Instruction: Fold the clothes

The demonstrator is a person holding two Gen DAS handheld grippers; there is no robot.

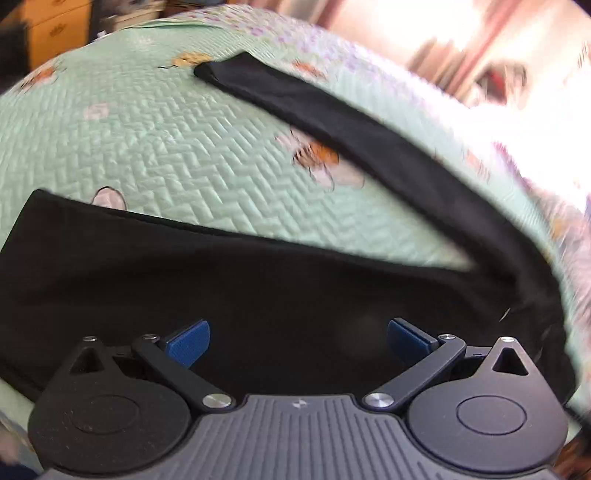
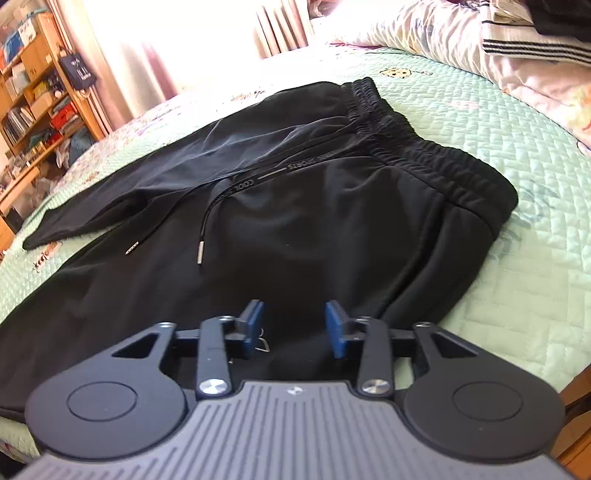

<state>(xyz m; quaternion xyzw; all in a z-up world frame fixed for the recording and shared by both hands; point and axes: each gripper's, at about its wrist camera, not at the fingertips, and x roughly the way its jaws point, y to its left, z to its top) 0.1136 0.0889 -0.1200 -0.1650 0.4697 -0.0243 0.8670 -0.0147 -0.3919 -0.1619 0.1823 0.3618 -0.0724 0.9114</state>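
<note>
Black track pants (image 2: 295, 206) lie spread flat on a mint-green quilted bedspread (image 2: 517, 122). Their elastic waistband (image 2: 417, 140) is at the right, and a drawstring (image 2: 207, 225) trails across the front. In the left wrist view the two legs (image 1: 369, 147) fork apart, one running far up the bed. My left gripper (image 1: 298, 341) hovers wide open over the near leg (image 1: 184, 273), with nothing between its blue pads. My right gripper (image 2: 293, 325) is open over the hip area near the front edge, holding nothing.
Pillows and folded striped fabric (image 2: 532, 48) lie at the head of the bed on the right. A wooden bookshelf (image 2: 33, 92) stands at the left beside curtains. A wooden drawer unit (image 1: 55, 26) sits beyond the bed. Bare bedspread (image 1: 184, 147) lies between the pant legs.
</note>
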